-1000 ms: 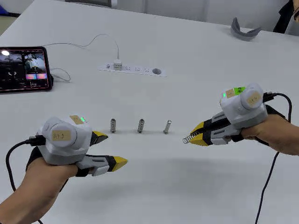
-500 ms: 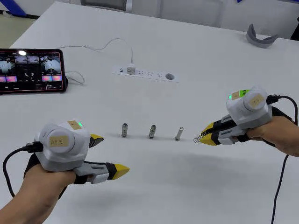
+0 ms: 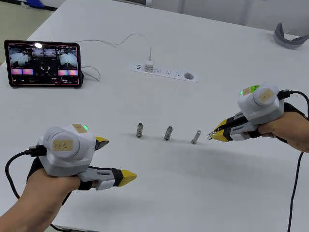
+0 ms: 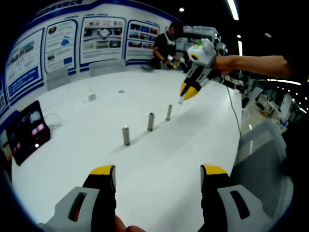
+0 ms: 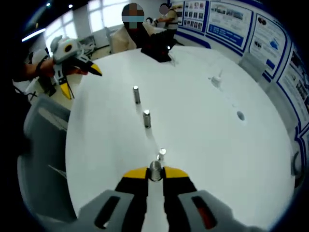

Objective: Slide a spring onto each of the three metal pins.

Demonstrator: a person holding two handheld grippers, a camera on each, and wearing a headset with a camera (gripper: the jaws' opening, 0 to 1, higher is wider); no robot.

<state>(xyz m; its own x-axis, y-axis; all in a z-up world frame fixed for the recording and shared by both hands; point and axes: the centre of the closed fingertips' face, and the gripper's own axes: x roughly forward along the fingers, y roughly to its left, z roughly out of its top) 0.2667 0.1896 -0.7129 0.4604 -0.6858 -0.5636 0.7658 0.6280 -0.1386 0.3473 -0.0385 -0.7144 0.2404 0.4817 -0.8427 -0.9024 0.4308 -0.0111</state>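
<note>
Just right of the bare pin [image 3: 196, 137], my right gripper [image 3: 218, 134] has its fingers closed on the last spring [image 3: 211, 136], the coil poking out toward that pin. Over the past second I have closed most of the gap, so the spring's free end sits near the pin, not yet on it. Left of the bare pin, the middle pin [image 3: 168, 133] and far pin [image 3: 139, 130] already carry springs. Further left, my left gripper [image 3: 116, 159] hangs open and empty. I judge only this threading remains.
</note>
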